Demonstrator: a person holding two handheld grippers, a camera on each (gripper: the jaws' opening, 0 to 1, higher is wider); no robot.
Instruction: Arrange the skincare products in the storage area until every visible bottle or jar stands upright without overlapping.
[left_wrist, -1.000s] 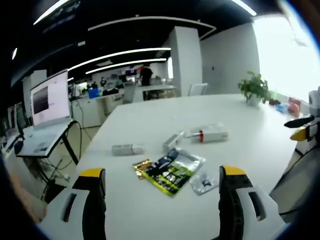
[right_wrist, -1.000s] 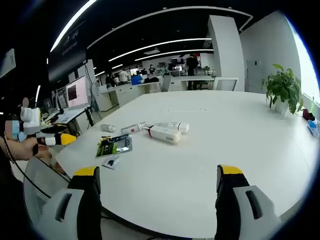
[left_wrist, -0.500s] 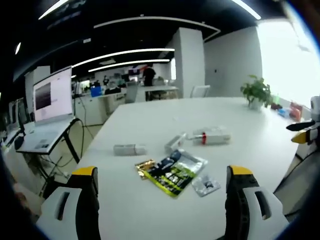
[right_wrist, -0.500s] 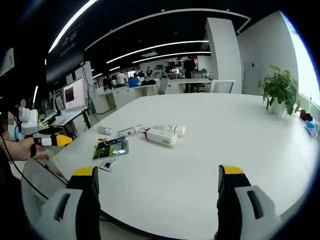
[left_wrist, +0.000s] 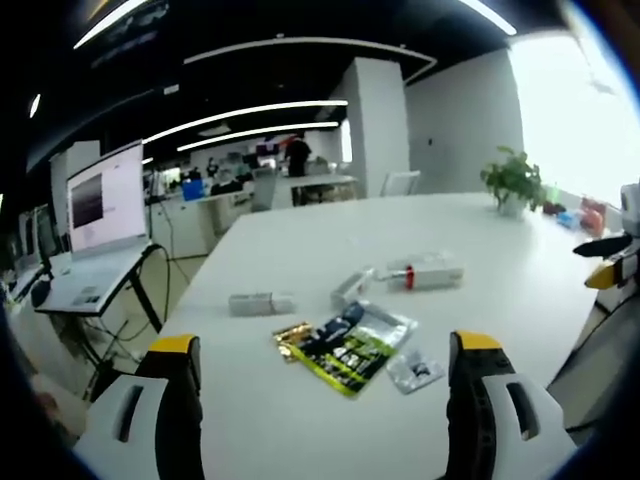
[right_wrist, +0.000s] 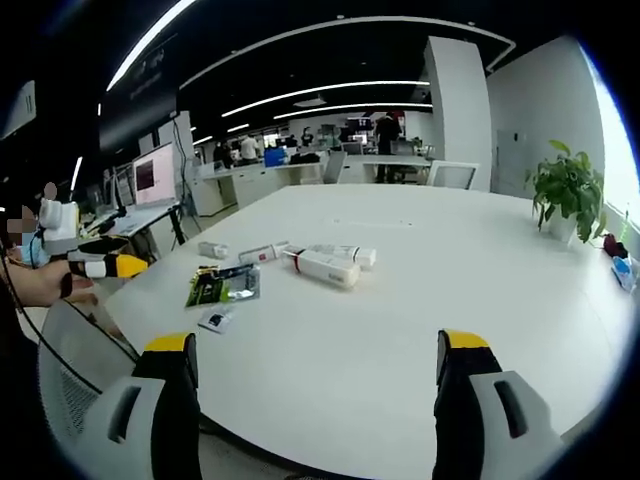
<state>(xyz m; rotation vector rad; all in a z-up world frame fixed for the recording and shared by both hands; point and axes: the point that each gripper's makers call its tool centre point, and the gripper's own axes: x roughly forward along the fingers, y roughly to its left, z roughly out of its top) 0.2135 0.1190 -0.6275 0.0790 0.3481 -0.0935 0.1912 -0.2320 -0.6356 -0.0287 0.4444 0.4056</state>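
Note:
Several skincare items lie flat on the white table: a white tube with a red band, a slim tube, a small grey tube, a green and black sachet and a small clear packet. My left gripper is open, hovering short of the sachet. My right gripper is open over bare table, well away from the items. The left gripper's yellow tip enters the right gripper view at left; the right gripper's tip appears at right in the left gripper view.
A potted plant stands at the table's far right corner. A laptop on a stand sits left of the table. A mesh chair back is near the table edge. Desks and people fill the office behind.
Both views shifted only slightly with the hands. The items on the table lie where they were, and both grippers stay open.

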